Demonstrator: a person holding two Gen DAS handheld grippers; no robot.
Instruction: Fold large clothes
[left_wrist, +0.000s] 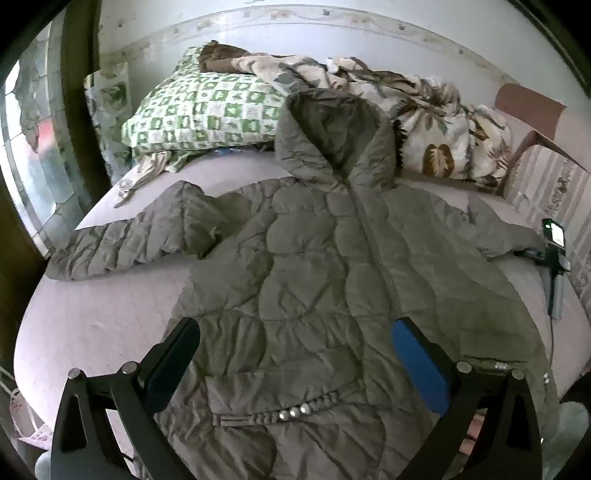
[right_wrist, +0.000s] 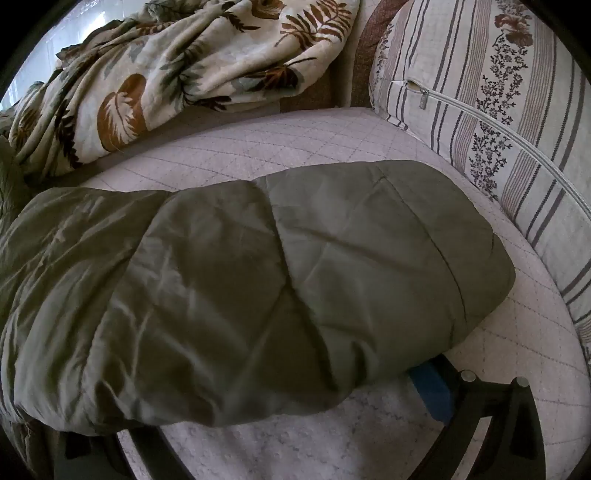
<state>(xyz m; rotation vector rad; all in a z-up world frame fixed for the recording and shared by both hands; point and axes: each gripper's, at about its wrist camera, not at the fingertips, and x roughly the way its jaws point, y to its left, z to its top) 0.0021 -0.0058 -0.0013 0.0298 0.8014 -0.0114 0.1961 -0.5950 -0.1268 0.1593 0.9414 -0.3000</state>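
Across the whole left wrist view spreads one bed (left_wrist: 92, 325) with a pale quilted cover, and on it lies one large olive-grey quilted jacket (left_wrist: 314, 266), front up, zipper running down its middle. Its hood (left_wrist: 332, 133) points to the far side and rests against the bedding there. One sleeve (left_wrist: 122, 243) stretches out to the left, flat on the bed; the other sleeve (right_wrist: 280, 280) reaches to the right and fills most of the right wrist view, where its cuff end lies near one striped flowered cushion (right_wrist: 491, 110).

At the far side sit one green-and-white checked pillow (left_wrist: 207, 110) on the left and one crumpled leaf-print blanket (left_wrist: 436, 133) on the right, touching the hood. A second patterned pillow stands behind the checked one, against the wall. One small device with a lit screen (left_wrist: 554, 240) is at the right edge of the bed, just beside the jacket's right shoulder.

Left tool (left_wrist: 295, 358) hangs above the near hem of the jacket, its two fingers spread wide with nothing between them; two rows of shiny studs show on the jacket's lower front. Right tool (right_wrist: 295, 398) is at the near edge of the right sleeve; only one blue-padded finger (right_wrist: 432, 391) shows, the other is hidden under the fabric, so I cannot tell whether it pinches the sleeve.
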